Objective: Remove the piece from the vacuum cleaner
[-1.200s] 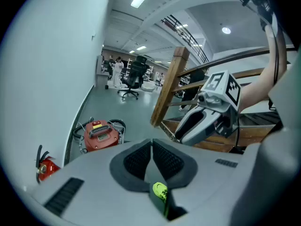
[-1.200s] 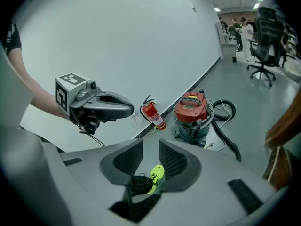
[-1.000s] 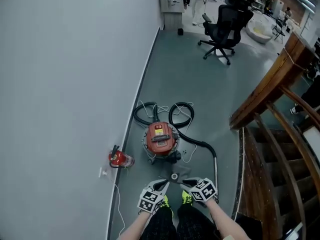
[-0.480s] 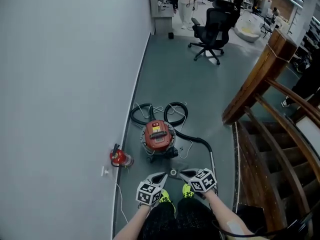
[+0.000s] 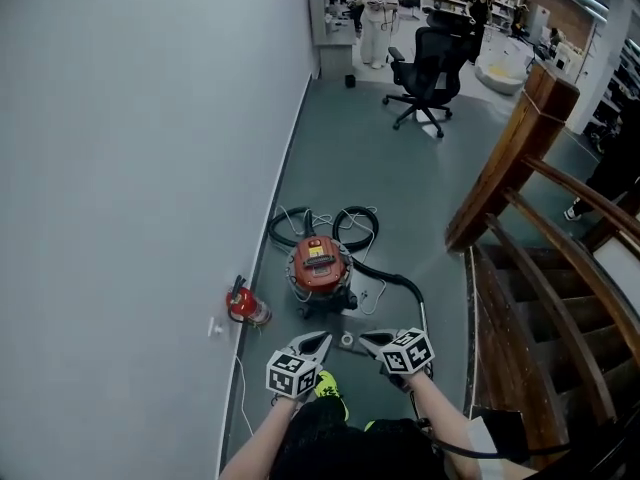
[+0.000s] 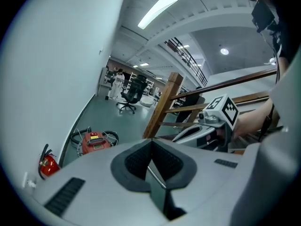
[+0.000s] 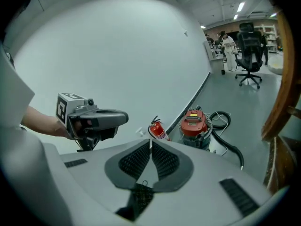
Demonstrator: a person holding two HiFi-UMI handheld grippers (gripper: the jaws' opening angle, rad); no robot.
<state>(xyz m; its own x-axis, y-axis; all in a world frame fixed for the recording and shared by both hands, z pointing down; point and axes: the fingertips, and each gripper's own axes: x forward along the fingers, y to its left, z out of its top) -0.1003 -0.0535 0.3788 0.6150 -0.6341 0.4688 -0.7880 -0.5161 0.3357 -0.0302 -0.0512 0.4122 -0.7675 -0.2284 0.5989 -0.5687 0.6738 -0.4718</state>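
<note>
A: Where is the vacuum cleaner [image 5: 320, 266]?

B: On the floor [image 5: 400, 178] close to the wall [image 5: 130, 168], ahead of the person; a fire extinguisher [image 5: 243, 306] stands to its left; a black hose [image 5: 392, 279] runs from its right side to a pale wand [image 5: 424, 314] lying on the floor.

A: And the piece to come off?

B: I cannot tell which it is; the hose seems the likeliest; a small ring [image 5: 346, 340] also lies just beyond the gripper tips, too small to identify.

A: How will it handle?

B: My guess: the red drum is stiff and fairly heavy, and may roll if tugged; the hose is light and springy, so it bends rather than pulls; better to take the rigid cuff where the hose meets the drum, and steady the drum with the other gripper.

A: The grippers?

B: The left gripper [image 5: 320, 341] has its jaws pressed together on nothing; the right gripper [image 5: 368, 339] likewise, pads meeting and empty.

A: Their pose?

B: Both are held low in front of the body, side by side, tips near each other, pointing forward and down toward the vacuum cleaner; neither touches it.
</note>
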